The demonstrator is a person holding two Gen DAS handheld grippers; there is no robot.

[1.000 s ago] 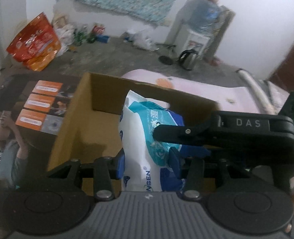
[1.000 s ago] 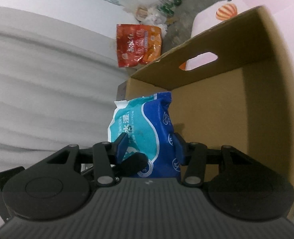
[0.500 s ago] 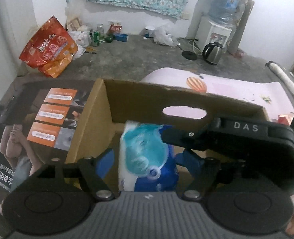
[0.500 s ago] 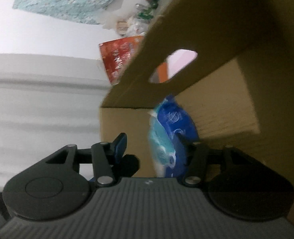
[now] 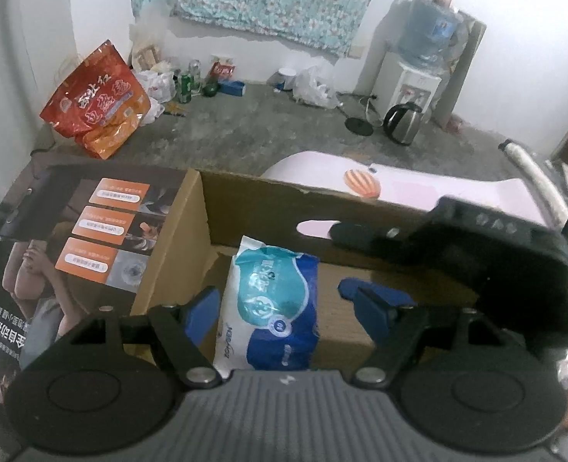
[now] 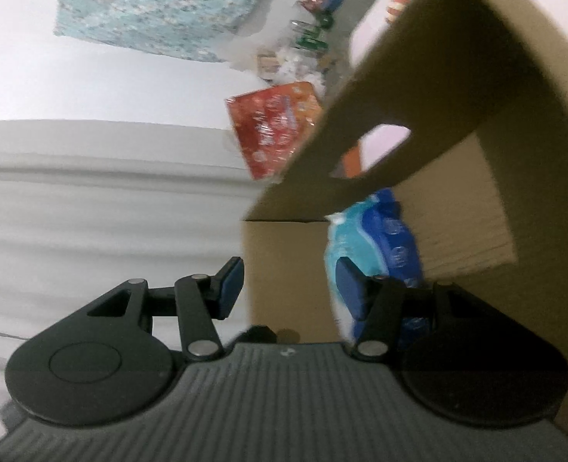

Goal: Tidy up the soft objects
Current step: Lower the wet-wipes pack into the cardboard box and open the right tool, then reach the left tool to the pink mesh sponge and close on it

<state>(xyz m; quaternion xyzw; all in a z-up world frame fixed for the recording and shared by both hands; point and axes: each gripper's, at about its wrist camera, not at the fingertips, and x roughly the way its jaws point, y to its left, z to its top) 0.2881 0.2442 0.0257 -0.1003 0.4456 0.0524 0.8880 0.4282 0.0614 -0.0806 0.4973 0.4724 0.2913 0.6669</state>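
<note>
As the soft wet-wipes pack (image 5: 272, 300) settles inside the cardboard box (image 5: 176, 246), evidently its sorting place, the left tongs (image 5: 284, 300) have just been spreading and stand open, pads clear on either side of it; the right tongs (image 6: 287, 288), also open, have just widened slightly and straddle the box wall with the pack beside the right-hand pad.

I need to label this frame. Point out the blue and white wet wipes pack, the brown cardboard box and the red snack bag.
Blue and white wet wipes pack (image 5: 272, 300): left wrist view, middle of its printed face.
Brown cardboard box (image 5: 253, 204): left wrist view, inner far wall.
Red snack bag (image 5: 97, 102): left wrist view, its front.
</note>
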